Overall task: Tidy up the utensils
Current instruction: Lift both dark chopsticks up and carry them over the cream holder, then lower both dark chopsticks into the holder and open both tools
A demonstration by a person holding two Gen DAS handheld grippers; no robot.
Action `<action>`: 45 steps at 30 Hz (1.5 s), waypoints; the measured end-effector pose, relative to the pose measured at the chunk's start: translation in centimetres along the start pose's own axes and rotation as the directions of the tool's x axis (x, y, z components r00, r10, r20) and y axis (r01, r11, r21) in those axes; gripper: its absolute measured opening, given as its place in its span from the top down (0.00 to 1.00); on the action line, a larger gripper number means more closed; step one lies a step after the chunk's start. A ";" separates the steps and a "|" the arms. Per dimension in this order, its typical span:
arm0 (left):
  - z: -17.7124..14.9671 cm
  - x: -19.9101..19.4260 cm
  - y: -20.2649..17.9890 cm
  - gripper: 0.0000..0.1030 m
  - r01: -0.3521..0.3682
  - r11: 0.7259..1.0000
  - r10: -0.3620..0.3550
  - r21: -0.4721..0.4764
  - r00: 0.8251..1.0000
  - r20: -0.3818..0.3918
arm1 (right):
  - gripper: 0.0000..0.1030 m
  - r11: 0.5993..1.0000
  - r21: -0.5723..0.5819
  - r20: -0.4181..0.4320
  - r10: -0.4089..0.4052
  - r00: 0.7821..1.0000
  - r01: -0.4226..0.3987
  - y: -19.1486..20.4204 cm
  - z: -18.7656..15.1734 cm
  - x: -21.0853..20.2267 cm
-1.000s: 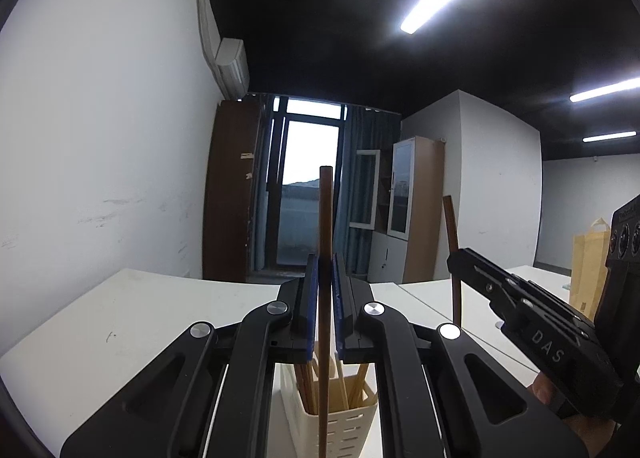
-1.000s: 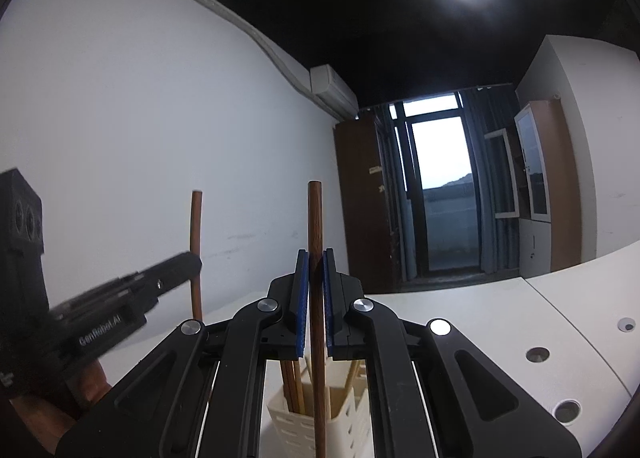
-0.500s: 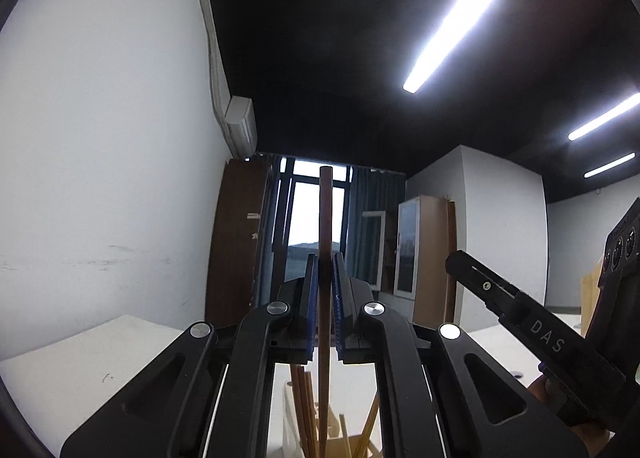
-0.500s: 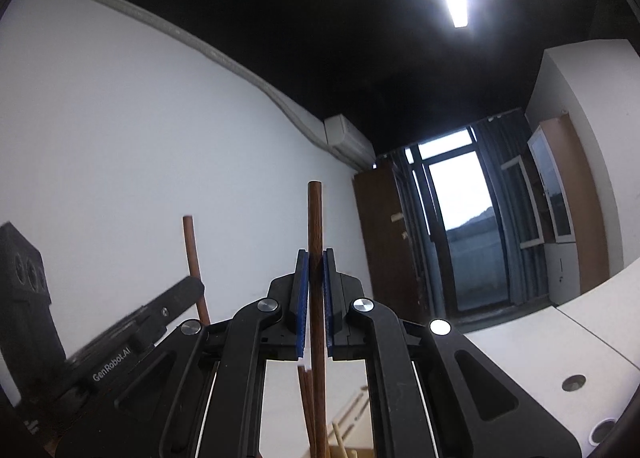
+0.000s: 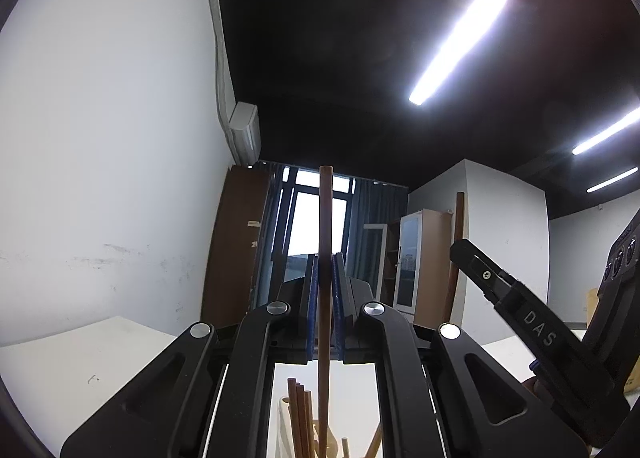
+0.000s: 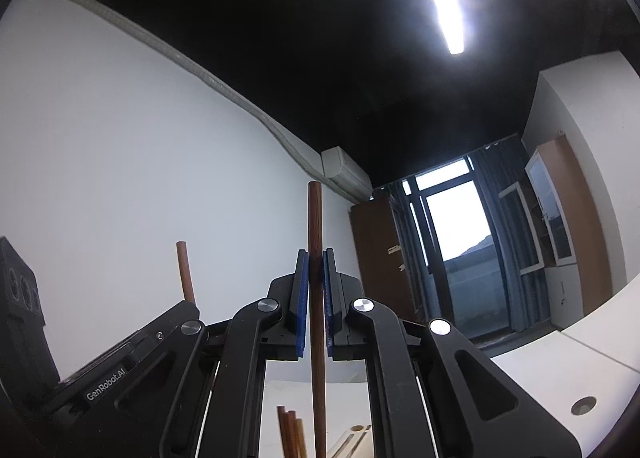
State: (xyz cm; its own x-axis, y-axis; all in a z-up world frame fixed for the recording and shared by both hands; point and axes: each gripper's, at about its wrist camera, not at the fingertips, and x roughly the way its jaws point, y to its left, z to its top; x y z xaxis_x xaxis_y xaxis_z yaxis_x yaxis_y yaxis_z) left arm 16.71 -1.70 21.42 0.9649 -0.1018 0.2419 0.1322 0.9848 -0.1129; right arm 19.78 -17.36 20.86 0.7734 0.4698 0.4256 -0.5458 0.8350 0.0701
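My left gripper (image 5: 325, 262) is shut on a brown wooden chopstick (image 5: 325, 218) that stands upright between the blue pads. My right gripper (image 6: 316, 258) is shut on another brown chopstick (image 6: 314, 218), also upright. Both hang over a cream utensil holder (image 5: 285, 430), which shows only at the bottom edge with several chopsticks (image 5: 300, 410) standing in it. The holder (image 6: 352, 438) and its chopsticks (image 6: 290, 434) also show in the right wrist view. The right gripper appears at the right of the left wrist view (image 5: 520, 310), the left gripper at the left of the right wrist view (image 6: 120, 370).
White tables (image 5: 80, 362) (image 6: 560, 374) lie below. A white wall stands to the left, a dark cabinet (image 5: 236, 242) and window (image 5: 304, 226) at the back. A brown paper bag (image 5: 592, 306) sits at far right.
Both grippers have tilted upward and risen with their chopsticks. The holder has dropped from mid-lower view to the very bottom edge, and more ceiling shows.
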 end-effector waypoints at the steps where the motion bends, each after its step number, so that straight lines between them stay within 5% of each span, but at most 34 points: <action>1: -0.3 0.2 -0.3 0.94 0.001 1.000 -0.001 0.003 1.000 -0.012 | 0.93 1.000 -0.008 -0.011 0.007 1.000 -0.007 0.2 -0.4 0.2; 14: -2.3 1.7 -0.1 0.94 0.008 1.000 -0.006 0.015 0.993 -0.120 | 0.92 0.998 -0.055 -0.076 -0.011 0.997 0.007 0.1 -2.1 0.1; 45: -4.0 2.7 1.4 0.94 0.018 1.000 -0.014 0.019 0.975 -0.220 | 0.92 0.999 -0.037 -0.227 -0.017 0.974 0.009 -2.1 -3.0 2.1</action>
State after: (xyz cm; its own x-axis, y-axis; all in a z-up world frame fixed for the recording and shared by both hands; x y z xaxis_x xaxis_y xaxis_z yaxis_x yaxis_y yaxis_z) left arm 20.40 -1.14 18.04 0.9893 -0.1439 0.0255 0.1456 0.9852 -0.0903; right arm 23.51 -17.27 18.89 0.8356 0.5082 0.2084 -0.5266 0.8492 0.0405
